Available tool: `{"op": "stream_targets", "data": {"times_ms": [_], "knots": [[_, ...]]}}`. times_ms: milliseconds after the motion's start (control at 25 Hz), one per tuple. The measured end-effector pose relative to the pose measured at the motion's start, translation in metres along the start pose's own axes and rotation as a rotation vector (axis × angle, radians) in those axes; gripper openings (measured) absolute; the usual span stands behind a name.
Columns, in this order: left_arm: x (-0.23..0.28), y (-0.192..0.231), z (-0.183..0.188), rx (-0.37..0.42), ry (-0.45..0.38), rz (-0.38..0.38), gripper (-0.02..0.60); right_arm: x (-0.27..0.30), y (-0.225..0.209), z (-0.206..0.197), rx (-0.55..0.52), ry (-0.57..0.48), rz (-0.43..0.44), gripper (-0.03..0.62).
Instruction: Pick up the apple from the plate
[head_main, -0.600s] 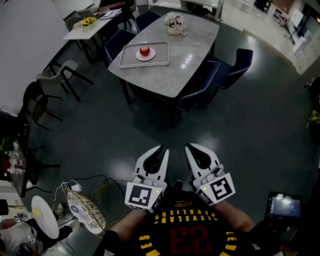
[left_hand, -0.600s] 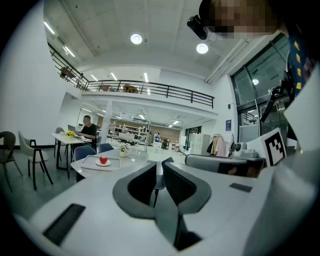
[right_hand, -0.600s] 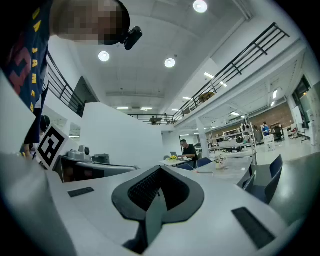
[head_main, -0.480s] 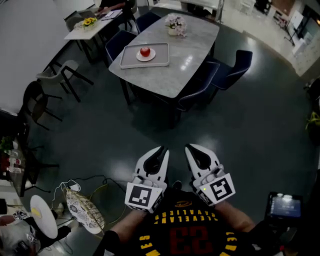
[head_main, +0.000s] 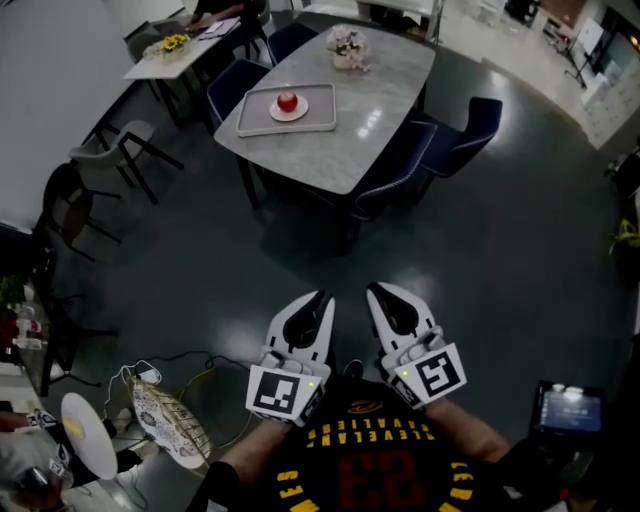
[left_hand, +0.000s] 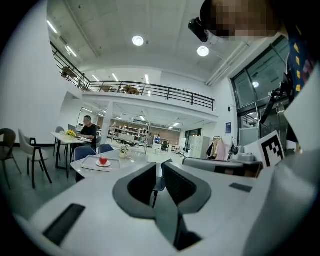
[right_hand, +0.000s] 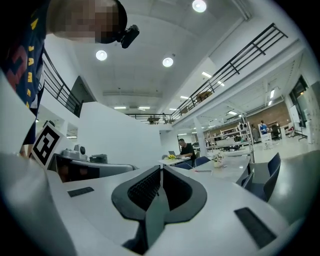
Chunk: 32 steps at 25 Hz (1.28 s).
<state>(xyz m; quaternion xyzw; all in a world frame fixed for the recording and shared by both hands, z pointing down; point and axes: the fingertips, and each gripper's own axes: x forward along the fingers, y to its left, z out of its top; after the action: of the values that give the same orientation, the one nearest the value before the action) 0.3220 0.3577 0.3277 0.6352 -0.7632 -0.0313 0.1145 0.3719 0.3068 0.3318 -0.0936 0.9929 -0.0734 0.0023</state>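
Closest to me, the left gripper (head_main: 322, 298) and right gripper (head_main: 372, 291) sit side by side in front of a dark jersey (head_main: 380, 465) with yellow lettering. Both are smooth white plastic shells, each carrying a cube face printed with a black square marker (head_main: 278, 392). Their dark, curved jaws taper to points.

In the left gripper view, my left claw's ribbed pads are drawn together with only a thin slit between them, and nothing is in it. In the right gripper view, my right claw's pads meet at the tips, and it too holds nothing.

Below them is a dark, glossy floor (head_main: 500, 250) that catches soft reflections.

Well beyond, a rounded table (head_main: 385, 110) with a pale, stone-like top stands among padded blue chairs (head_main: 462, 140). At its near-left end lies a flat, pale rectangular tray (head_main: 320, 105) with rounded corners and a raised lip. On the tray is a small round white plate (head_main: 300, 112), and the apple (head_main: 287, 101), red and round, sits in the middle of the plate. It is well apart from both claws. At the far end of the table stands a small pot of pale flowers (head_main: 348, 45).
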Motion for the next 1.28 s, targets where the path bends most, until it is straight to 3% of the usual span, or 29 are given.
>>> {"op": "stream_targets", "data": {"times_ms": [280,920,1280], "knots": [[0.019,0.049,-0.001,-0.001,0.01,0.029,0.049,0.047,-0.01,-0.011,0.032,0.024,-0.005,0.008],[0.104,0.239,0.047,-0.157,-0.037,0.003,0.049,0.252,-0.054,-0.012,0.074,0.115,-0.067,0.008],[0.134,0.296,0.046,-0.235,-0.015,-0.042,0.049,0.309,-0.077,-0.025,0.132,0.175,-0.095,0.008]]}}
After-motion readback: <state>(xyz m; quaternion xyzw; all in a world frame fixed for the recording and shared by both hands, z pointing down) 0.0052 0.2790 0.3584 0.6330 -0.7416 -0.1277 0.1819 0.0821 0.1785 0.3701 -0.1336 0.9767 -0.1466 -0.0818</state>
